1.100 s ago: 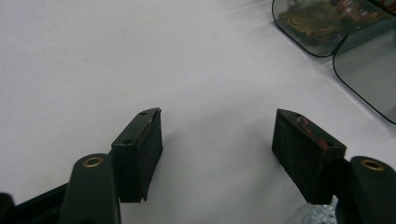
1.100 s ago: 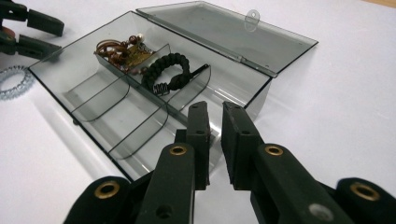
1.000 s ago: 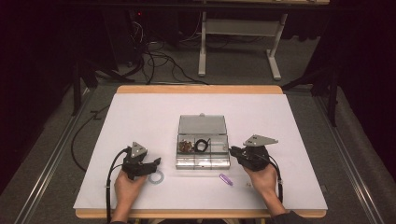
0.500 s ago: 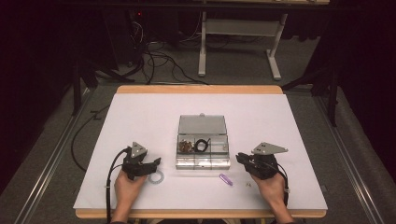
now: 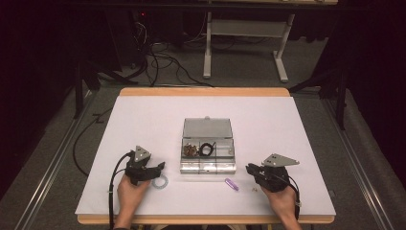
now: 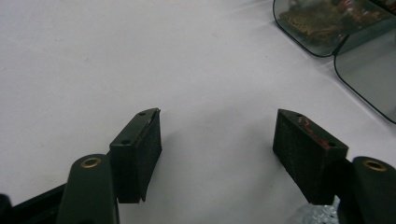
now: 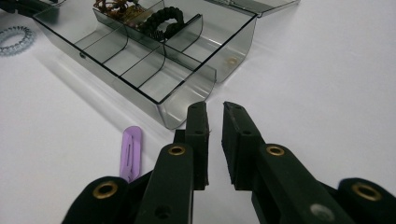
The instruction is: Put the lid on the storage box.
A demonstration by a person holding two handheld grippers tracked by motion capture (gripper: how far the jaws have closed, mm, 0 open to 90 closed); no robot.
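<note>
Nearest the worktop's front edge, my left gripper (image 5: 154,168) rests with jaws spread wide on nothing, a clear coil ring (image 5: 160,181) just beside it. My right gripper (image 5: 252,168) has its jaws nearly together, a narrow gap between them and nothing held. Its own view shows the purple clip (image 7: 130,152) close alongside. Farther in sits the open compartment box (image 5: 208,165), a black band (image 7: 162,21) inside.

Legible text, labels, brands, numbers, signs: none; organiser box (image 5: 208,152): no marking readable on lid or compartments; purple hair clip (image 7: 130,151), just beside the box: unmarked; desk (image 5: 287,124) around the box: plain white, unlettered.
</note>
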